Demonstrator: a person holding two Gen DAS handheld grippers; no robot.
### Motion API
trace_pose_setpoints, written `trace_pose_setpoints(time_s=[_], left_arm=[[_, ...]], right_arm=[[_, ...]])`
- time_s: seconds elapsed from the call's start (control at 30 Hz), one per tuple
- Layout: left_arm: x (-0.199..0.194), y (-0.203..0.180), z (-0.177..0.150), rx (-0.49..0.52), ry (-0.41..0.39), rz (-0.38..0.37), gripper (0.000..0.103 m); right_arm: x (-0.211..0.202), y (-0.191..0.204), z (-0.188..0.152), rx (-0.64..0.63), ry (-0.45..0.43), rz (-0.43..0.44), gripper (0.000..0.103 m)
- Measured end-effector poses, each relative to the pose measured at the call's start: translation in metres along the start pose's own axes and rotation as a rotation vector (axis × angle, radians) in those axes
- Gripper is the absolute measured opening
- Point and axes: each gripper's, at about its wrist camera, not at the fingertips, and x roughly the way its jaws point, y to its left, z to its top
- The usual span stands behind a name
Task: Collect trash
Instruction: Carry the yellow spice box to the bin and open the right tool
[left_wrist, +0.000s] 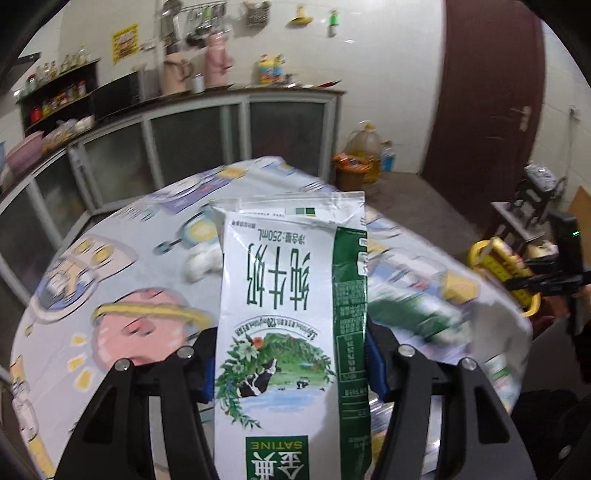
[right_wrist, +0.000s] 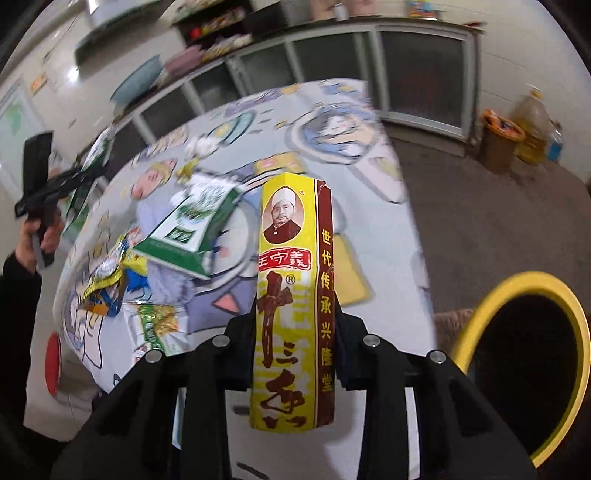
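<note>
Kitchen cabinets with frosted doors run along the back wall in my left wrist view, and below me sits the round bench (left_wrist: 122, 273) under a cartoon-print cloth. My left claw (left_wrist: 291, 365) is part closed on a white and green milk carton (left_wrist: 291, 317), its blue pads pressing both sides, the carton standing up between the fingers. I read "SATINE" on it, upside down, plus "250mL" and large Chinese characters. A crumpled white tissue (left_wrist: 201, 262) lies on the cloth beyond it. At the right edge I see my other claw carrying something yellow. My worry here: the carton looks flattened and soft, so a squeeze on its sides may let it slide out or twist as I swing it toward the bin. In my right wrist view the same bench (right_wrist: 332, 122) tilts away, blurred. My right claw (right_wrist: 293, 350) is closed narrow on a tall yellow and maroon spice box (right_wrist: 291, 295), printed with a portrait in an oval and Chinese brand lettering in red. Just right of it gapes the yellow-rimmed bin (right_wrist: 491, 302), dark inside, off the bench. More rubbish waits on the cloth: a second green carton (right_wrist: 192, 229) on its side and crinkled wrappers (right_wrist: 110, 273) near the left rim. The box is gripped low, so it could tip and miss the rim on release.
</note>
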Motion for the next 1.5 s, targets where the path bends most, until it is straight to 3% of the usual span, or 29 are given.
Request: trace_pose_setpoints(time_s=[0.13,0.43,0.7,0.9,1.17,1.27,1.3,1.33,1.37,1.5], left_arm=[[0.015,-0.061,0.028,0.07,-0.019,-0.089,0.056],[0.074,-0.241,0.076,0.29,-0.02,-0.37,0.056],[0.14,-0.365,0.078,0.35,0.042,-0.533,0.056],[0.183,-0.406,0.071,0.301,0.086,-0.57,0.056],[0.22,-0.43,0.064,0.254,0.133,-0.589,0.057],[0.227,-0.433,0.066,0.23,0.142,-0.602,0.057],[0.229,-0.434,0.067,0.219,0.143,-0.607,0.067],[0.227,-0.432,0.068,0.207,0.137,-0.608,0.089],[0.223,-0.432,0.069,0.197,0.118,-0.594,0.096],[0.208,-0.423,0.07,0.182,0.058,-0.548,0.095]], right_arm=[[-0.032,-0.048,-0.015,0.117,-0.067,-0.071,0.031],[-0.093,-0.138,-0.057,0.336,-0.17,-0.249,0.031],[-0.101,-0.186,-0.089,0.444,-0.174,-0.27,0.032],[-0.095,-0.209,-0.103,0.495,-0.164,-0.274,0.033],[-0.087,-0.229,-0.119,0.543,-0.139,-0.287,0.037],[-0.089,-0.236,-0.12,0.568,-0.14,-0.313,0.045],[-0.09,-0.239,-0.122,0.577,-0.139,-0.321,0.057],[-0.094,-0.242,-0.126,0.593,-0.15,-0.335,0.063],[-0.097,-0.244,-0.129,0.603,-0.154,-0.348,0.063],[-0.11,-0.252,-0.141,0.64,-0.166,-0.368,0.064]])
